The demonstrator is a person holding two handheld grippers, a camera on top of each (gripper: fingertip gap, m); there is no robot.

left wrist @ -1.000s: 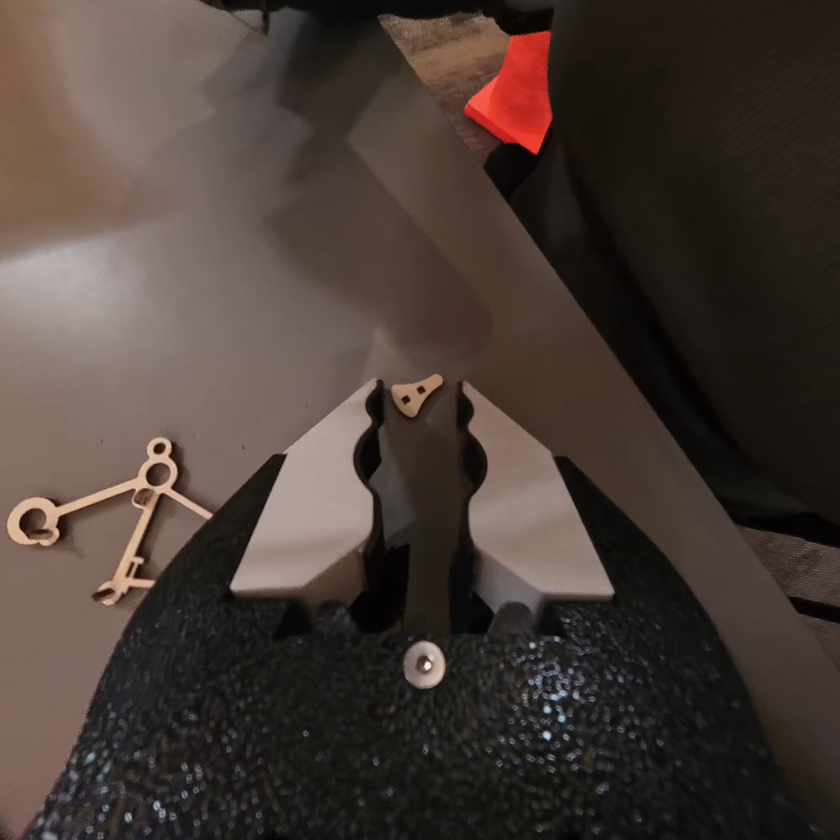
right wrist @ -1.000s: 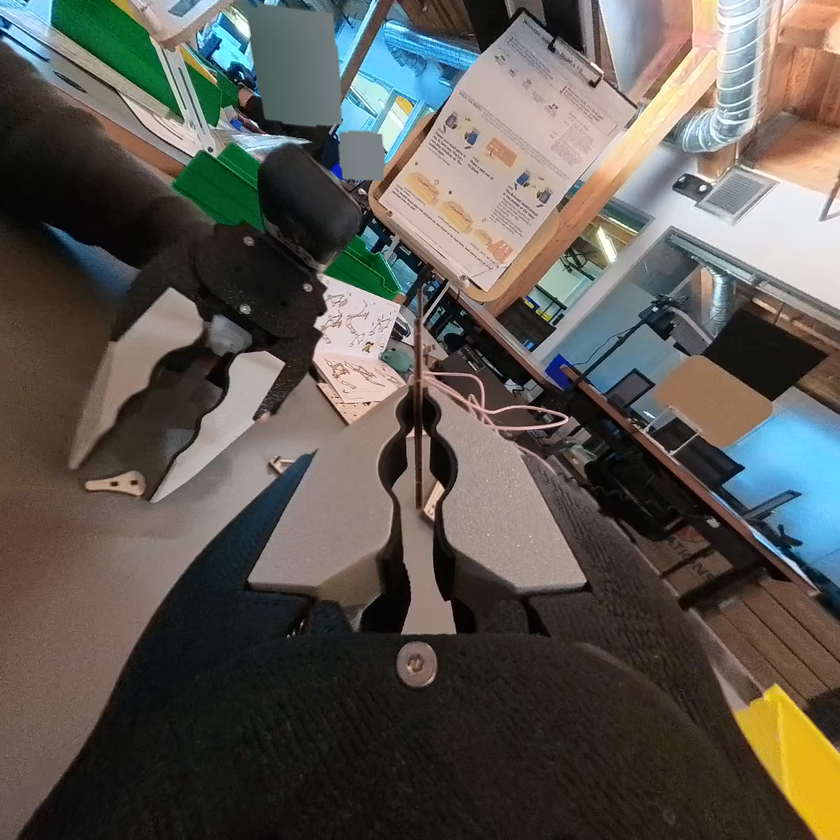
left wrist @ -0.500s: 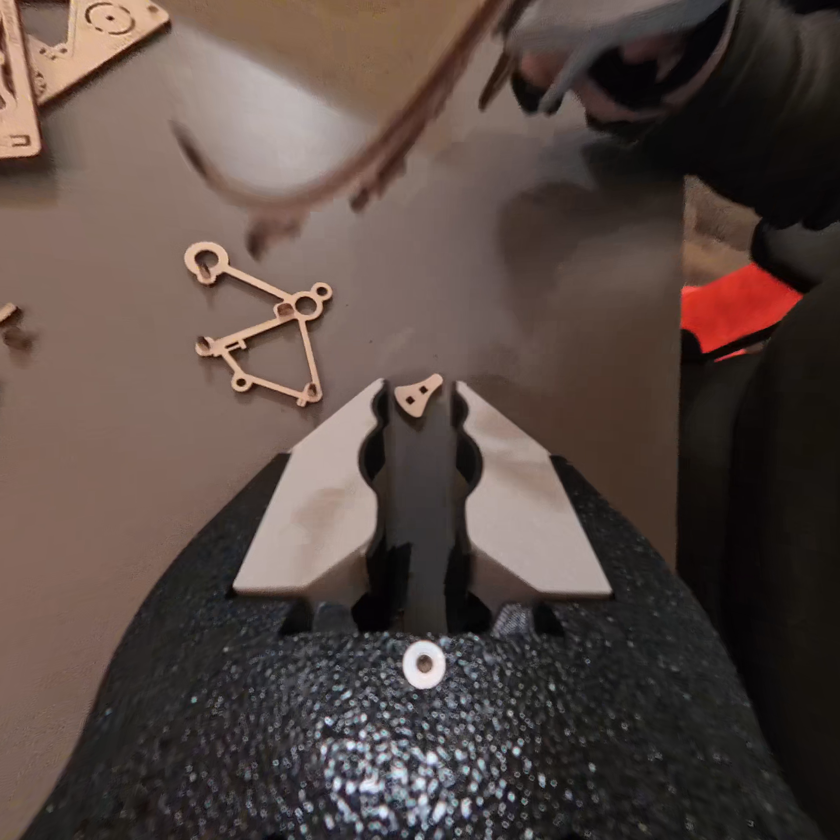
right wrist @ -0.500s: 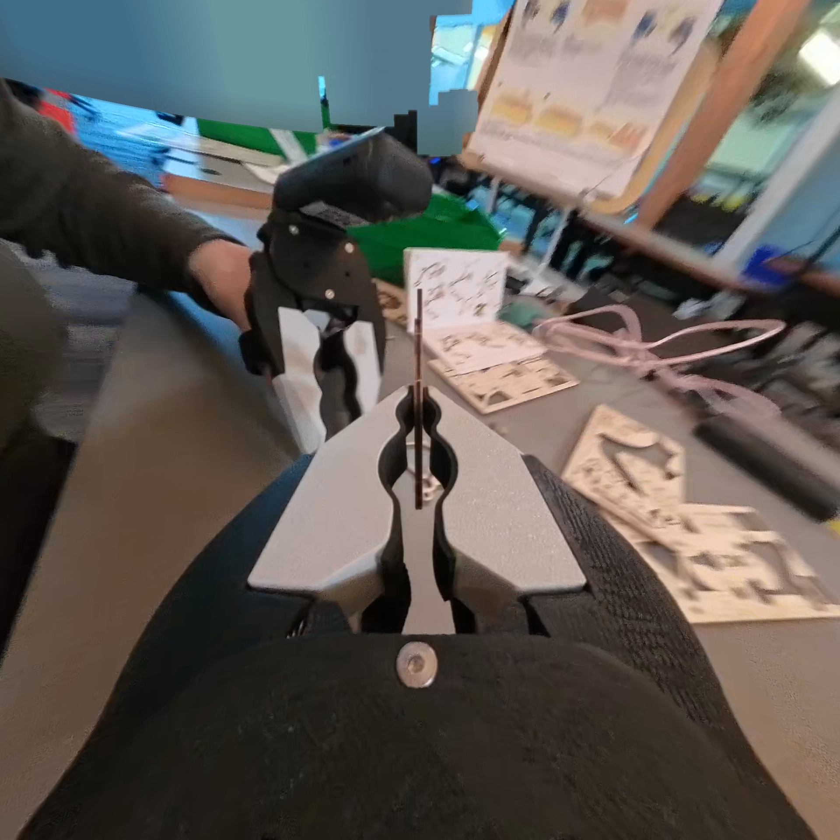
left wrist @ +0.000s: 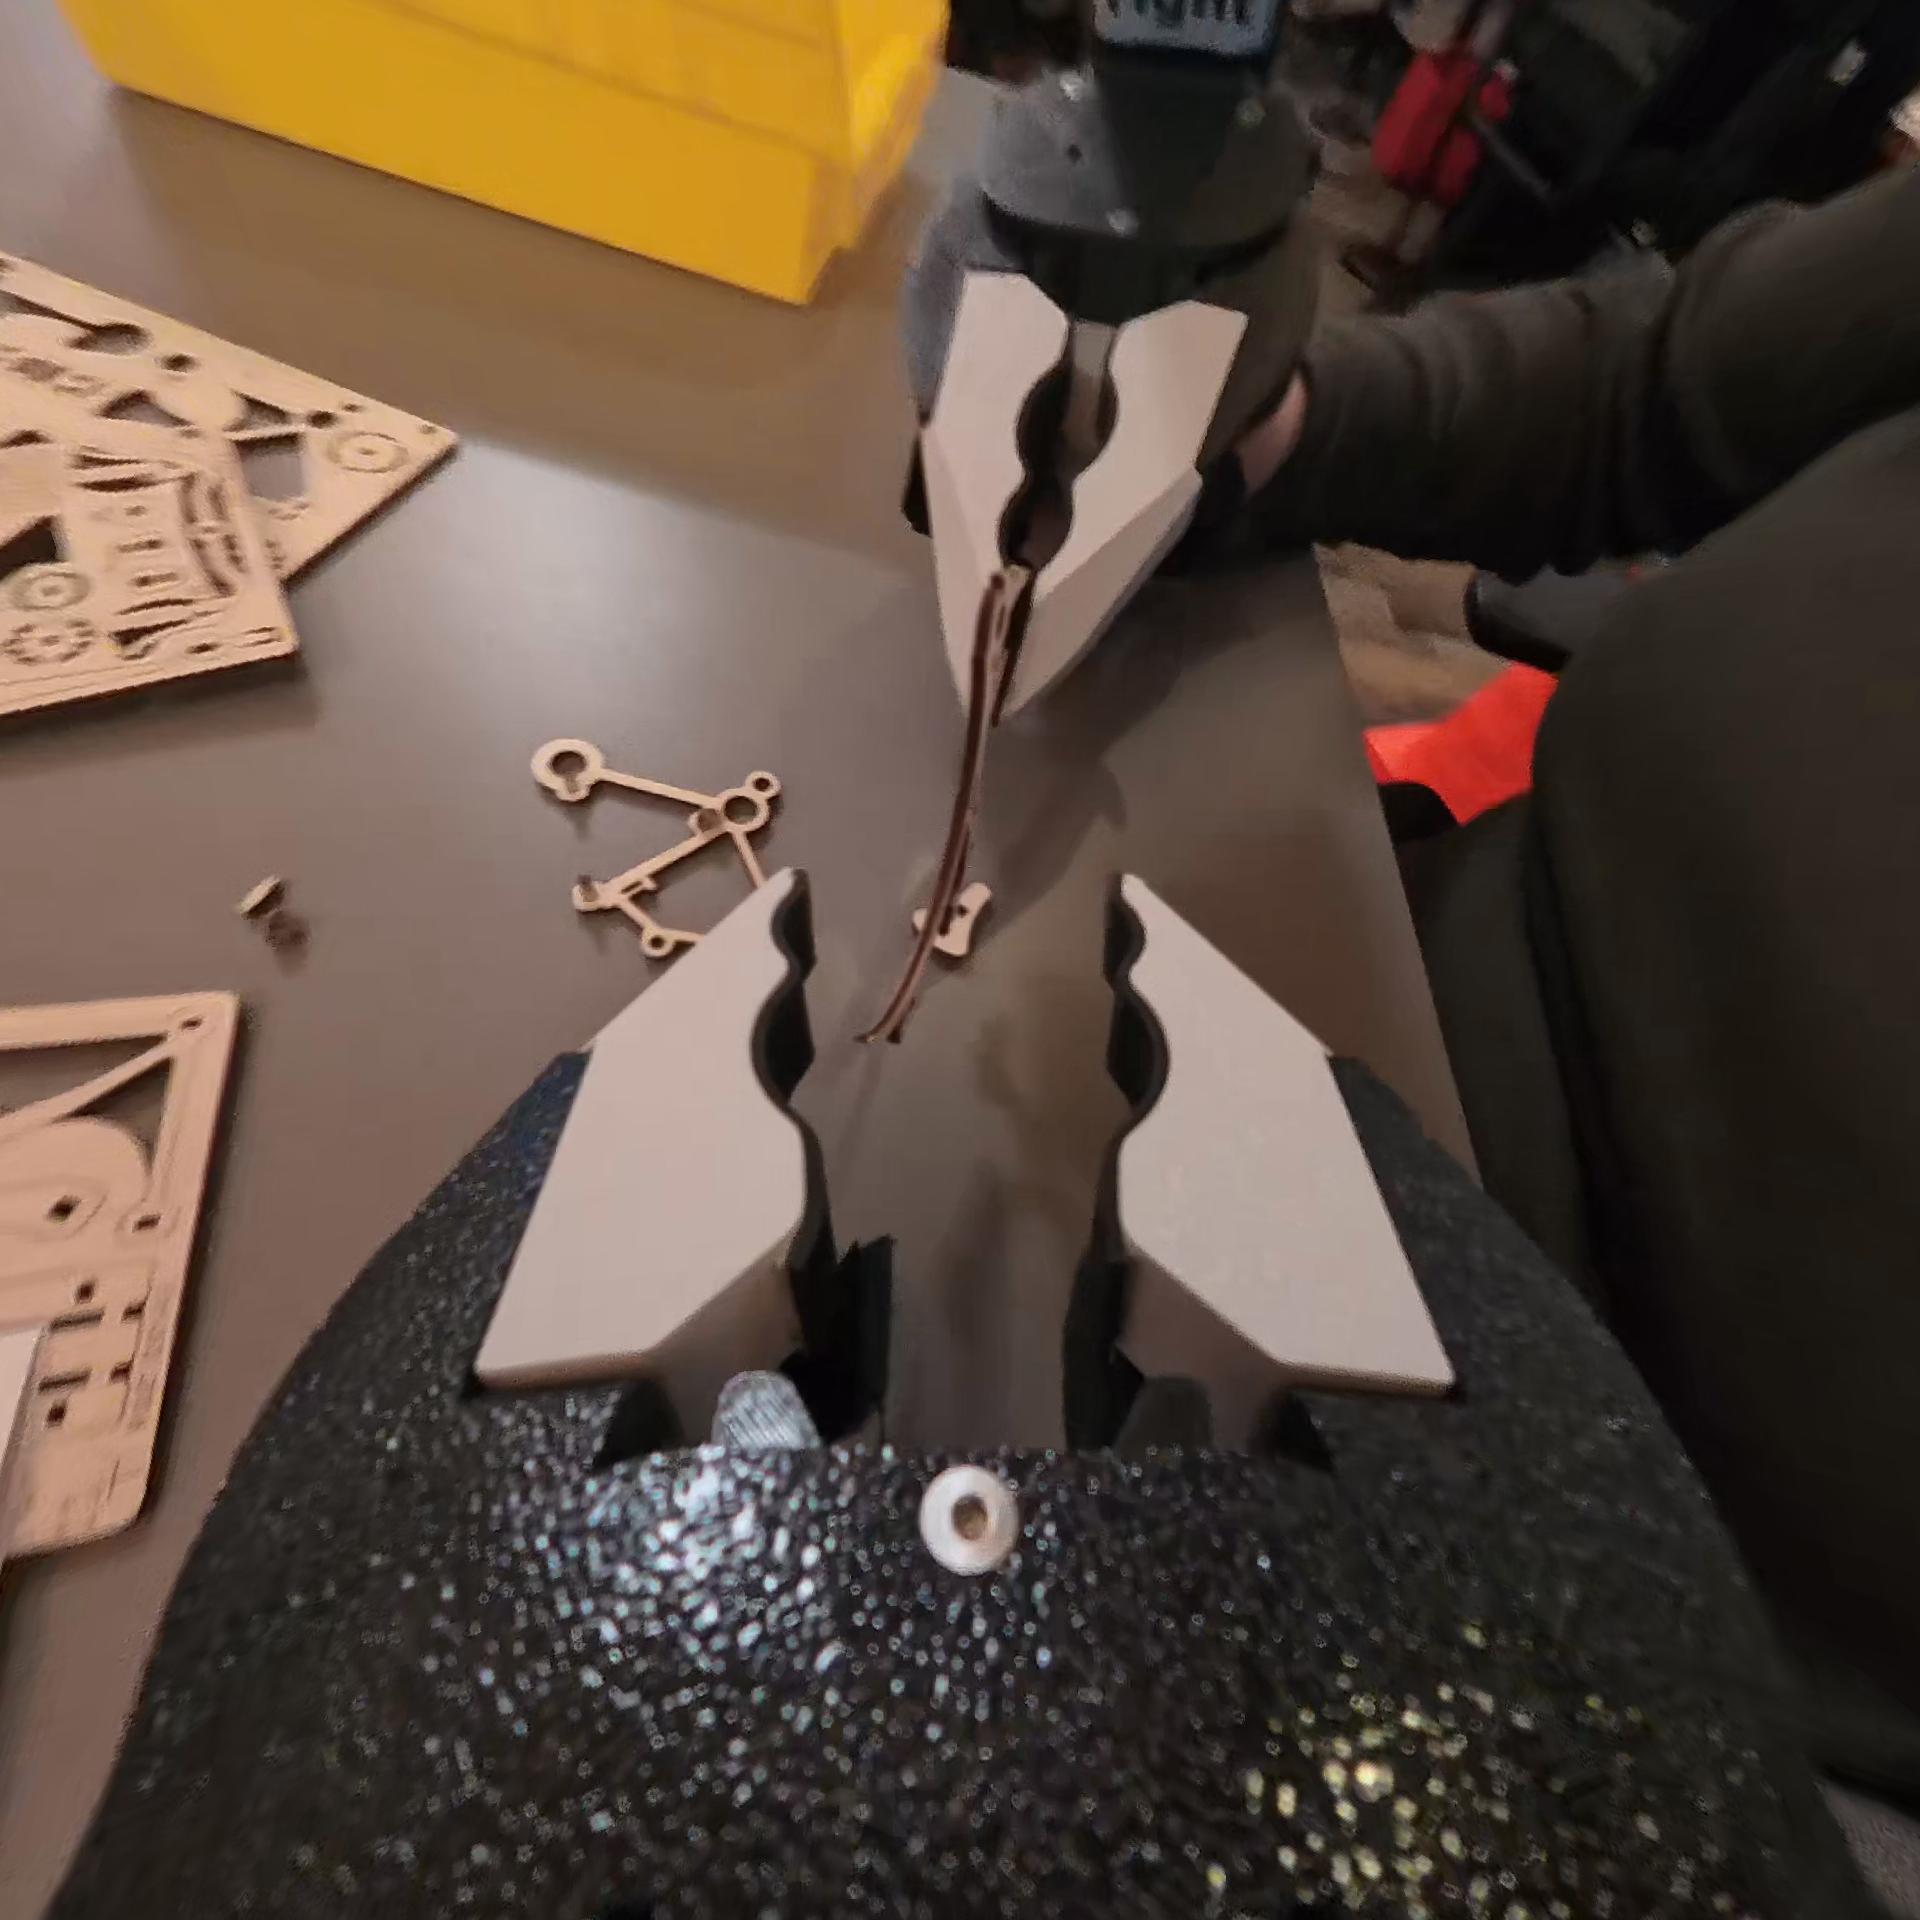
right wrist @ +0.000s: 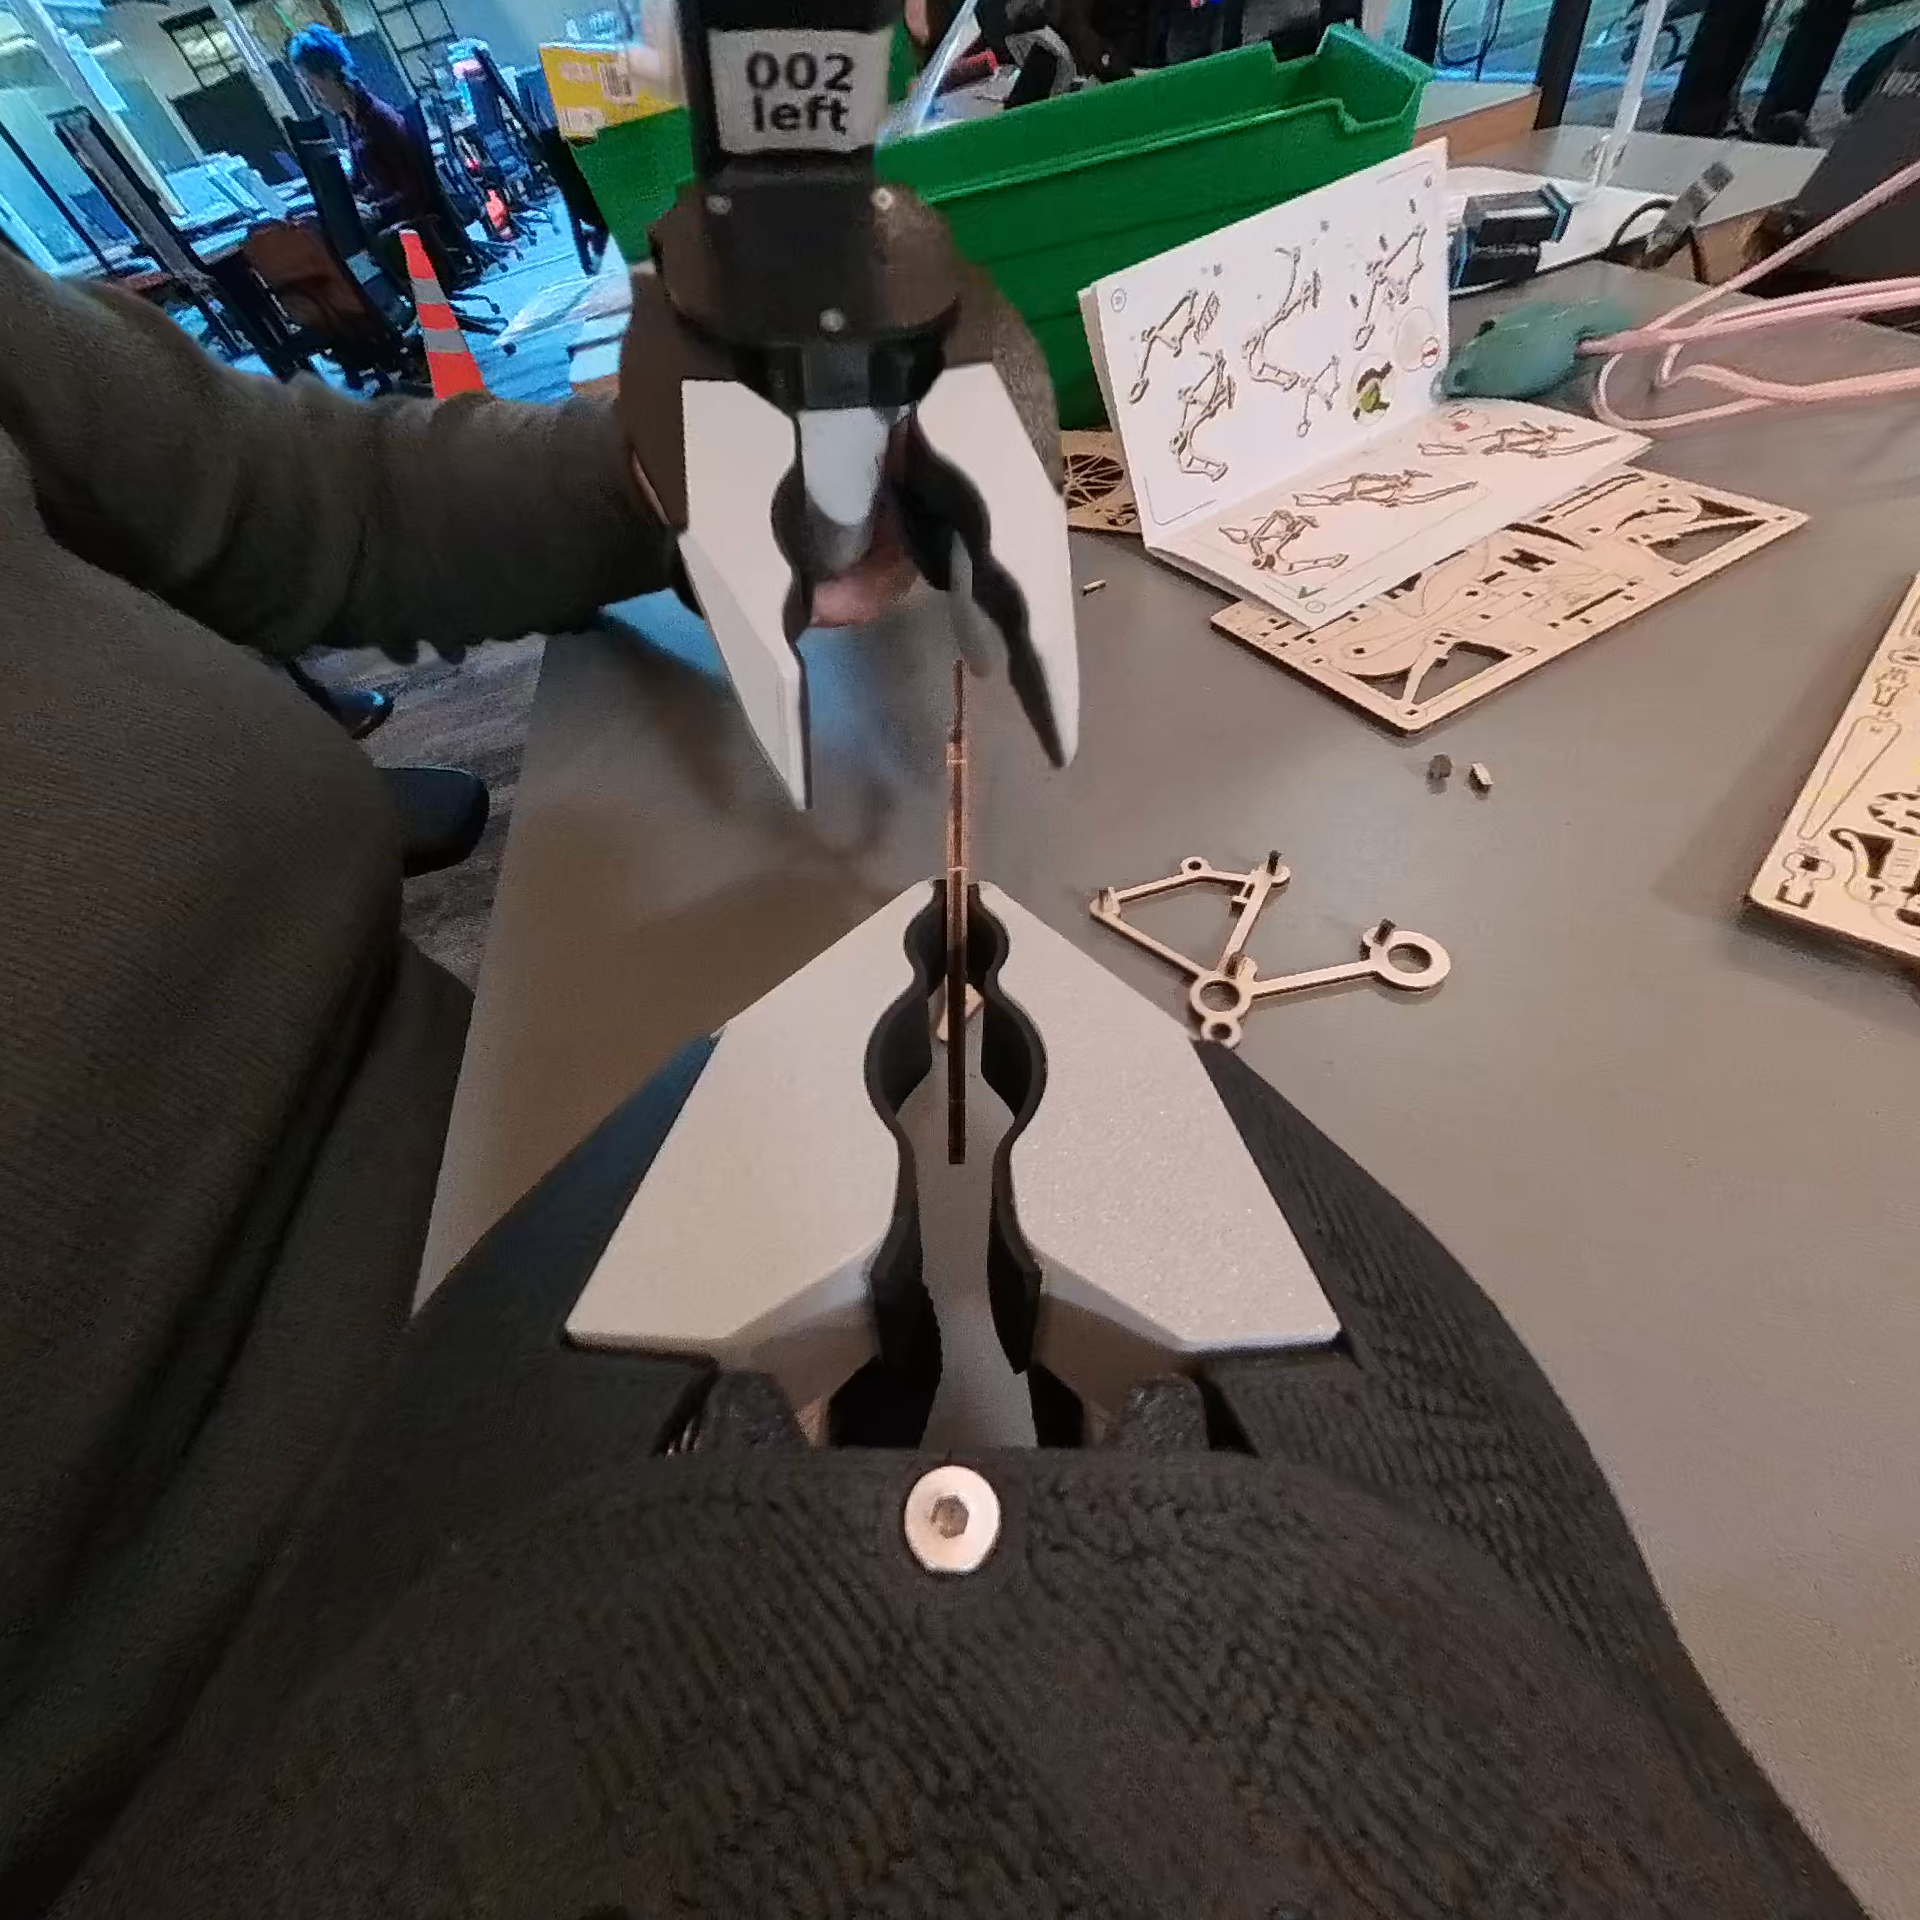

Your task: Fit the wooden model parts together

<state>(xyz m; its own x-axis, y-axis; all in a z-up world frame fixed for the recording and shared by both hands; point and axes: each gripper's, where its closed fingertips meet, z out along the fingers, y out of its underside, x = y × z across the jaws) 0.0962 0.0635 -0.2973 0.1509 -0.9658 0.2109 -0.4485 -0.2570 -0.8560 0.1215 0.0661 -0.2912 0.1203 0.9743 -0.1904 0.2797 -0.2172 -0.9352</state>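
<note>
My left gripper [left wrist: 958, 894] is open and empty, low over the grey table [left wrist: 520, 644]. A small wooden wedge piece [left wrist: 954, 928] lies on the table between its fingertips. My right gripper [right wrist: 951, 891] is shut on a thin curved wooden part [right wrist: 956, 831], seen edge-on. In the left wrist view the right gripper [left wrist: 1013, 696] points down toward me, and the thin part [left wrist: 961, 821] reaches into the gap between my left fingers. In the right wrist view the left gripper [right wrist: 930, 779] hangs open just beyond the part's tip. A triangular wooden frame piece [left wrist: 675, 842] lies to the left.
Cut-out wooden sheets [left wrist: 135, 520] lie at left, a yellow bin [left wrist: 520, 104] behind them. A green bin [right wrist: 1143, 135], an open instruction booklet [right wrist: 1299, 364] and more sheets [right wrist: 1507, 603] sit at the far side. The frame piece [right wrist: 1247, 956] lies right of my right gripper. The table edge runs beside a person's dark sleeve [left wrist: 1558, 395].
My left gripper has opened and let go of the small wedge piece. Both grippers swung to face each other, and the right one brought the thin part between the left fingers.
</note>
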